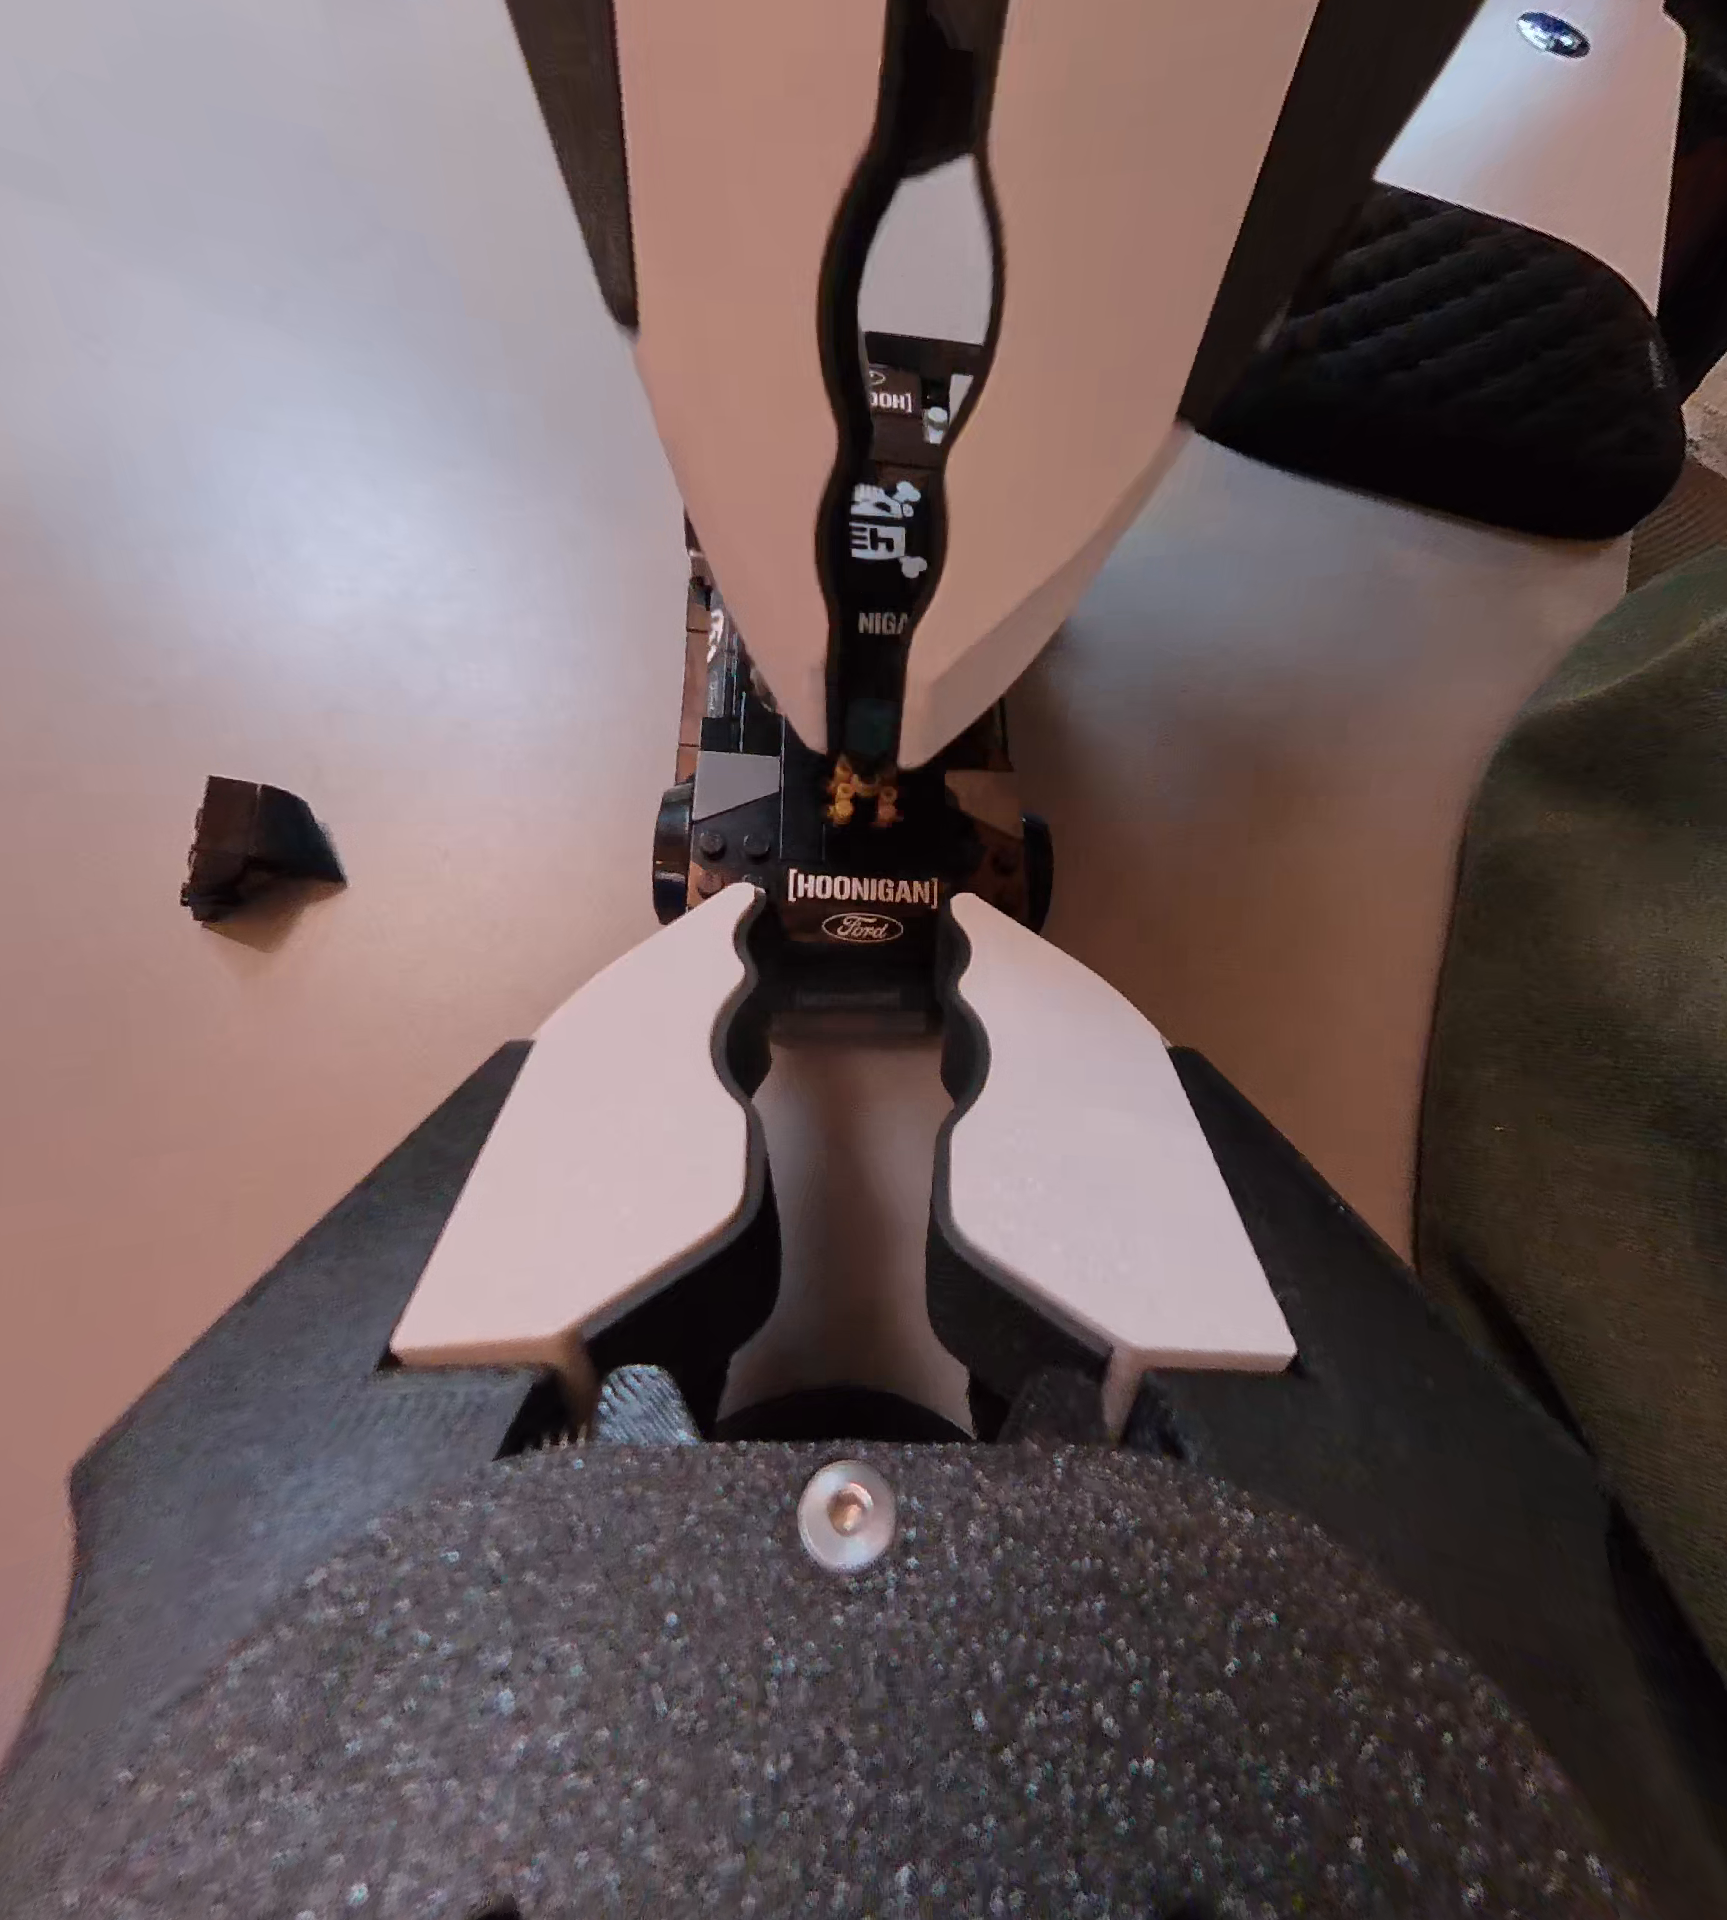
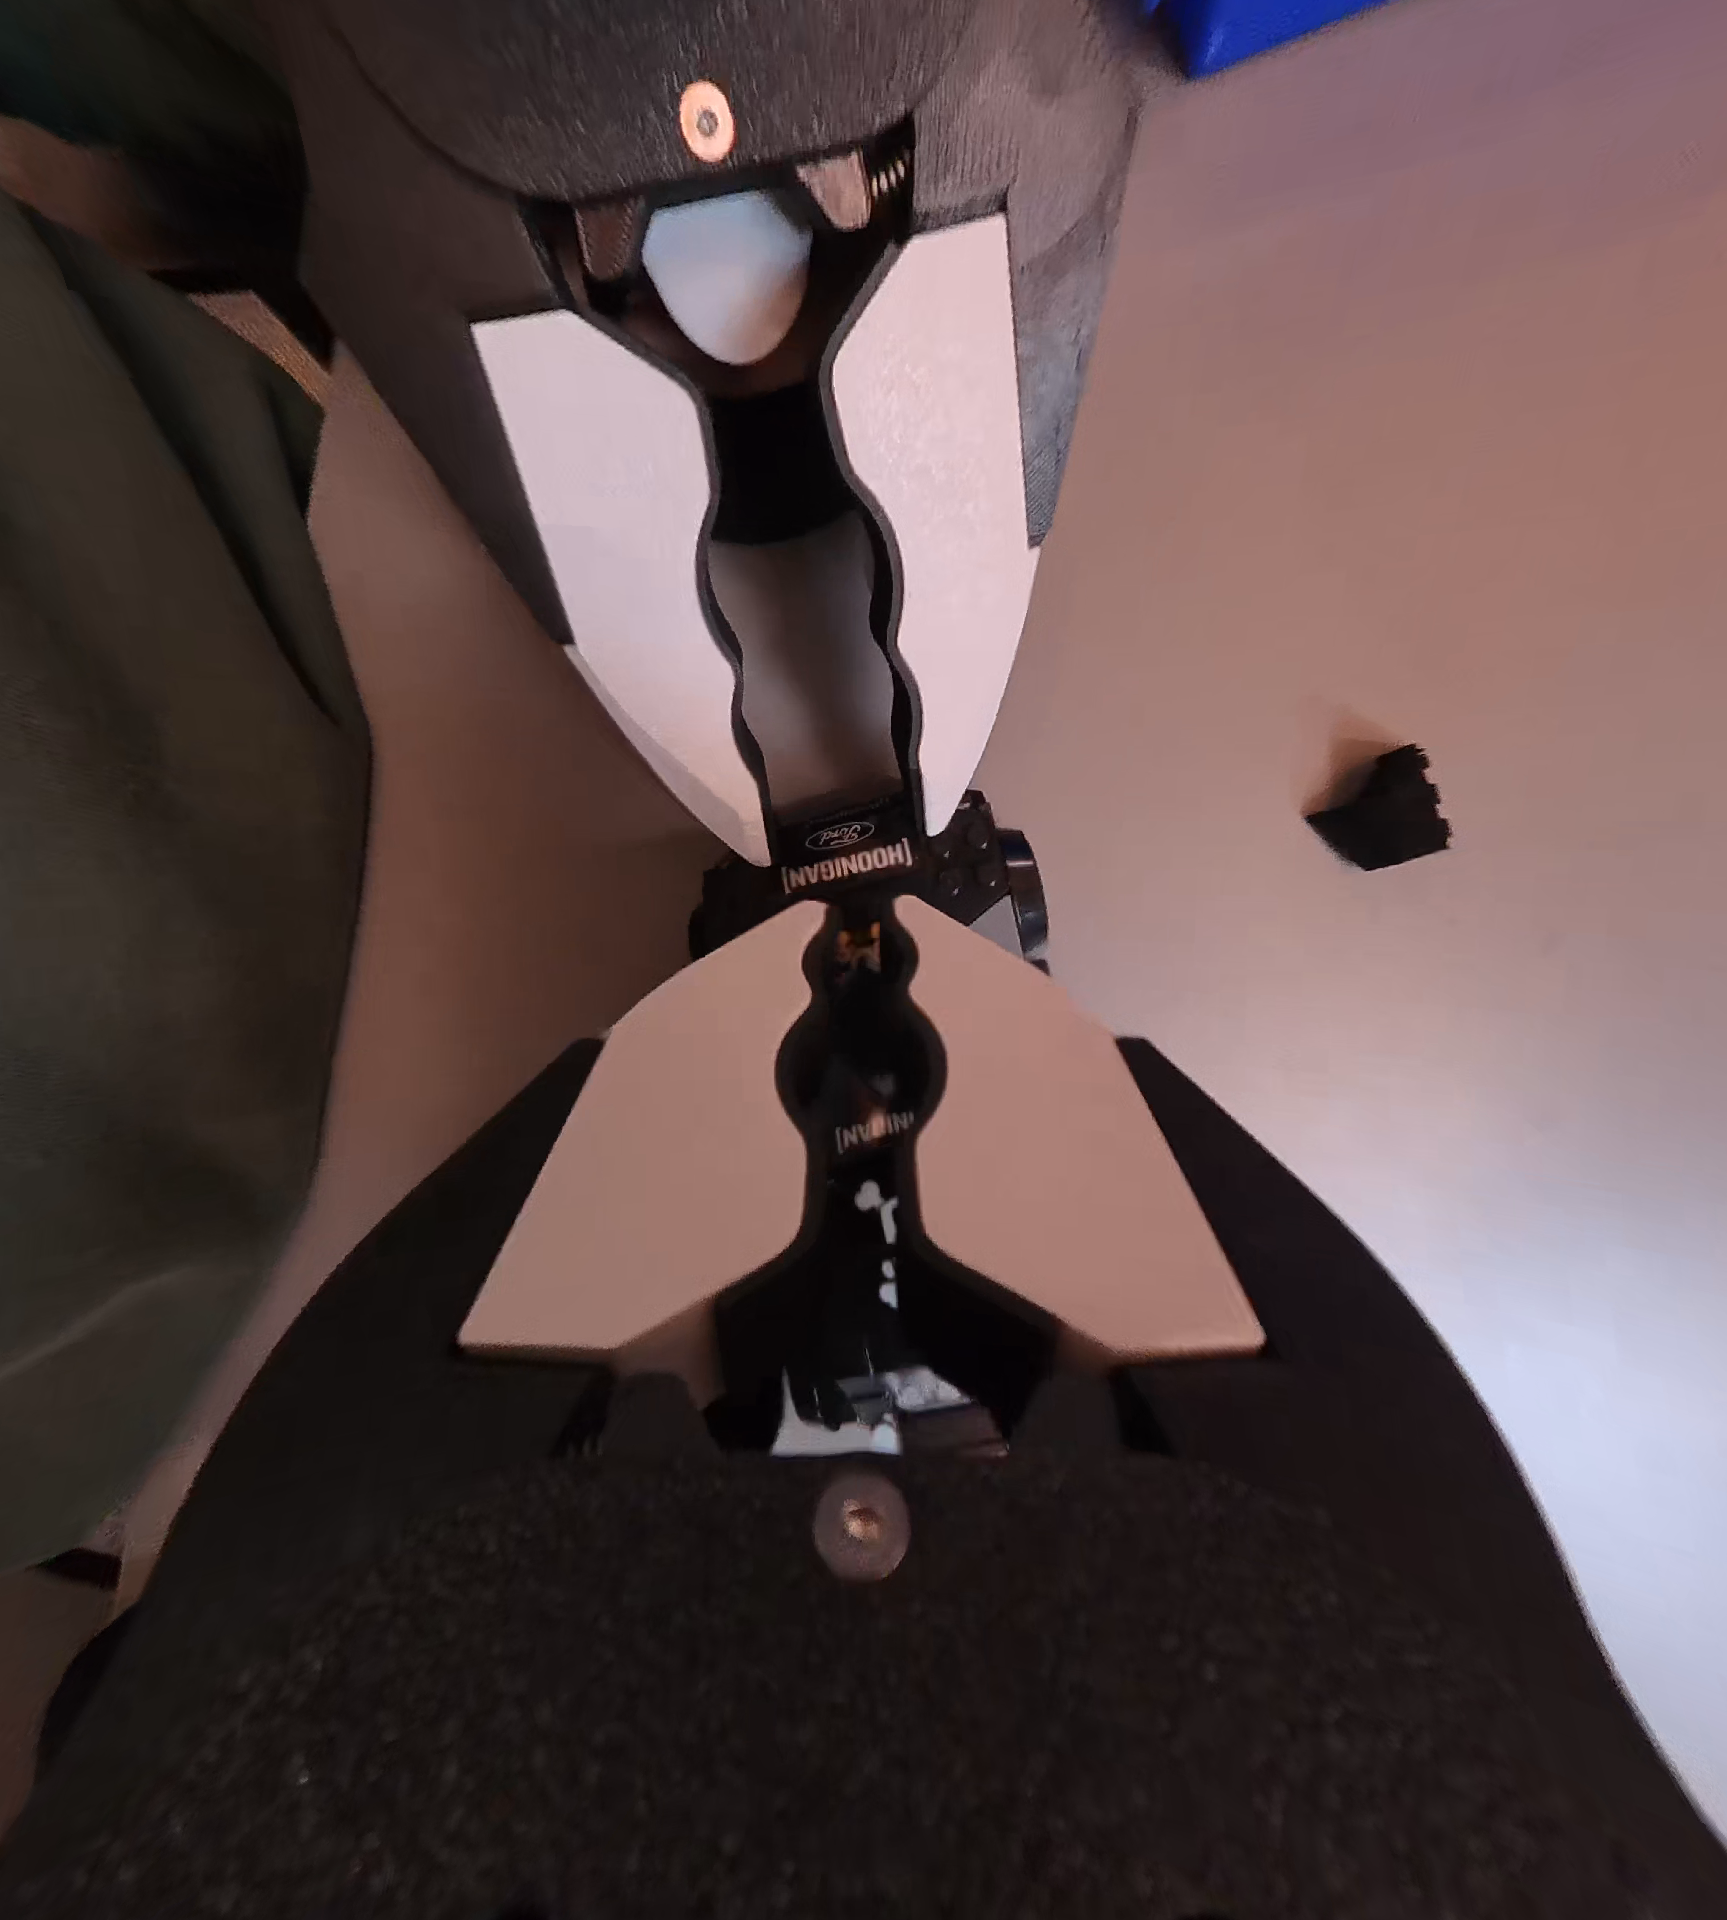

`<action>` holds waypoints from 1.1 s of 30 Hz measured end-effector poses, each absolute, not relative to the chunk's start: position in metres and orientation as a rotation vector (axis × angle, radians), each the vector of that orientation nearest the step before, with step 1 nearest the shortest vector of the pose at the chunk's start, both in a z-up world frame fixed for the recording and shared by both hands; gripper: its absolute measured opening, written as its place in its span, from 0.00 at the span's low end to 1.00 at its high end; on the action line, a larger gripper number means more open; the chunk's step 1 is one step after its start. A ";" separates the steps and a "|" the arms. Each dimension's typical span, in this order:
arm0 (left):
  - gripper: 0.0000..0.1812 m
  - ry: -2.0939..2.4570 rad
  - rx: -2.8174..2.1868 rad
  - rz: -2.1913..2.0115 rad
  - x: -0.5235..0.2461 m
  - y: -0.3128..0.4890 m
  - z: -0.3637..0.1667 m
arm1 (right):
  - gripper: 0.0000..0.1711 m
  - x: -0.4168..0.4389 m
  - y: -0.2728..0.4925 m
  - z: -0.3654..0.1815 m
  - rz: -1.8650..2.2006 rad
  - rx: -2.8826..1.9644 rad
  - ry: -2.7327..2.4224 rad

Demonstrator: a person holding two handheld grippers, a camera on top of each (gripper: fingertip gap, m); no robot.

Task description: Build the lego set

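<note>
Two hand-held grippers meet nose to nose over a black lego car standing on a pale table. The left gripper clamps the car's near end, its fingers pressed to either side of the block that bears white lettering. The right gripper comes in from the far side, fingers drawn almost together on a small gold part at the car's top, just behind that lettered block. From the right wrist view the same pairing shows reversed: the right gripper nipping the gold part, the car held beyond it by the opposite fingers. A loose black piece lies well apart on the table, and a green sleeve fills one edge. The step appears to be seating the gold part on the body. To do it well, the left should keep the car braced flat while the right presses straight down, square to the studs; any tilt risks popping the tiny part free or rolling the car.
</note>
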State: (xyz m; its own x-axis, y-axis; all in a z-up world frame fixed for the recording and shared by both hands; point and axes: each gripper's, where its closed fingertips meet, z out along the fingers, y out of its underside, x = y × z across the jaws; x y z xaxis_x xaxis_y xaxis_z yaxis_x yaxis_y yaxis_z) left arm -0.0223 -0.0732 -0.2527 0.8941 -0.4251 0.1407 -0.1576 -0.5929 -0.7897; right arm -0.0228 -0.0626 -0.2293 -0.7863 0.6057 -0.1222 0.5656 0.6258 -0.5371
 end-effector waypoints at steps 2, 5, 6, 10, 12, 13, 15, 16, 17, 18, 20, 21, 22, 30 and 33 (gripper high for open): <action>0.16 0.416 -2.200 -0.400 -0.022 -0.073 -0.253 | 0.10 -0.019 -0.054 -0.226 0.866 -0.960 -2.766; 0.16 0.414 -2.199 -0.402 -0.022 -0.073 -0.253 | 0.18 -0.009 -0.042 -0.233 0.791 -0.872 -2.797; 0.16 0.414 -2.199 -0.402 -0.022 -0.073 -0.252 | 0.20 -0.007 -0.042 -0.237 0.776 -0.856 -2.810; 0.16 0.413 -2.199 -0.398 -0.022 -0.073 -0.253 | 0.21 -0.007 -0.042 -0.249 0.688 -0.788 -2.844; 0.16 0.412 -2.199 -0.397 -0.022 -0.073 -0.253 | 0.19 -0.009 -0.041 -0.254 0.643 -0.767 -2.858; 0.16 0.411 -2.198 -0.395 -0.023 -0.073 -0.253 | 0.18 -0.009 -0.042 -0.255 0.638 -0.762 -2.868; 0.16 0.407 -2.197 -0.395 -0.023 -0.072 -0.253 | 0.14 -0.007 -0.045 -0.254 0.638 -0.750 -2.891; 0.16 0.405 -2.197 -0.396 -0.023 -0.072 -0.252 | 0.13 -0.006 -0.046 -0.254 0.639 -0.744 -2.895; 0.16 0.405 -2.196 -0.396 -0.023 -0.072 -0.253 | 0.10 -0.006 -0.047 -0.253 0.643 -0.741 -2.891; 0.15 0.406 -2.195 -0.397 -0.023 -0.072 -0.253 | 0.09 -0.008 -0.047 -0.252 0.646 -0.742 -2.881; 0.16 0.409 -2.193 -0.397 -0.022 -0.072 -0.253 | 0.09 -0.008 -0.047 -0.251 0.641 -0.757 -2.883; 0.16 0.409 -2.193 -0.397 -0.022 -0.072 -0.253 | 0.09 -0.009 -0.047 -0.251 0.631 -0.762 -2.886; 0.16 0.408 -2.192 -0.399 -0.022 -0.072 -0.253 | 0.09 -0.009 -0.047 -0.251 0.626 -0.761 -2.891; 0.16 0.410 -2.188 -0.388 -0.023 -0.072 -0.253 | 0.09 -0.014 -0.057 -0.251 0.578 -0.727 -2.920; 0.16 0.411 -2.185 -0.389 -0.023 -0.073 -0.253 | 0.09 -0.015 -0.057 -0.251 0.550 -0.720 -2.931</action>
